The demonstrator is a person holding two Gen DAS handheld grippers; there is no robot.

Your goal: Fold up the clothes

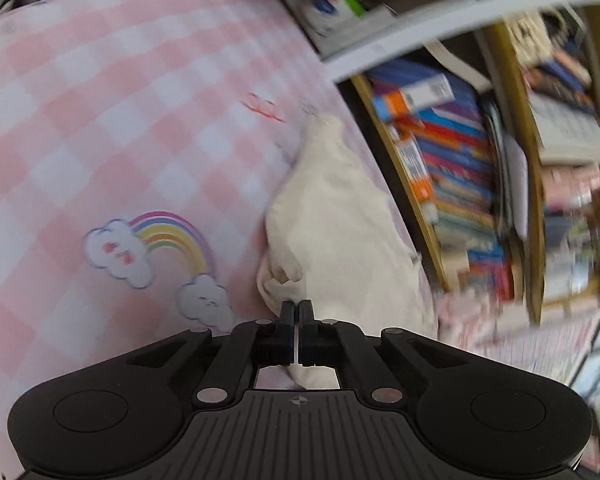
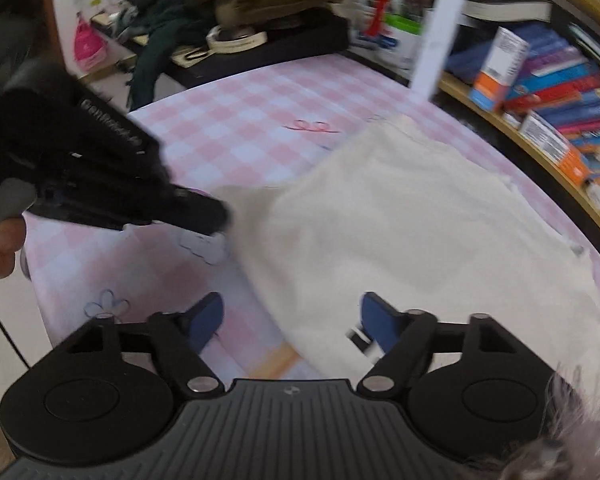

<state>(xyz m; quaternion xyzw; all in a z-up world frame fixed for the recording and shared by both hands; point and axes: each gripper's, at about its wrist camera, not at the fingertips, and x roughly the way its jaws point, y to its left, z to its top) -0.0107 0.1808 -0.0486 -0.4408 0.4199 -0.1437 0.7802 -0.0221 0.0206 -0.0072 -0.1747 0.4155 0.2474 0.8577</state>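
left wrist: close, downward | right wrist: likewise | shared: cream garment point(image 1: 340, 216)

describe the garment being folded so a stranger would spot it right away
Find the bed with the pink-and-white checked sheet. On the side nearest the bookshelf lies the cream garment, spread flat. It is the only plain, unpatterned cloth on the sheet, beside printed rainbows and clouds.
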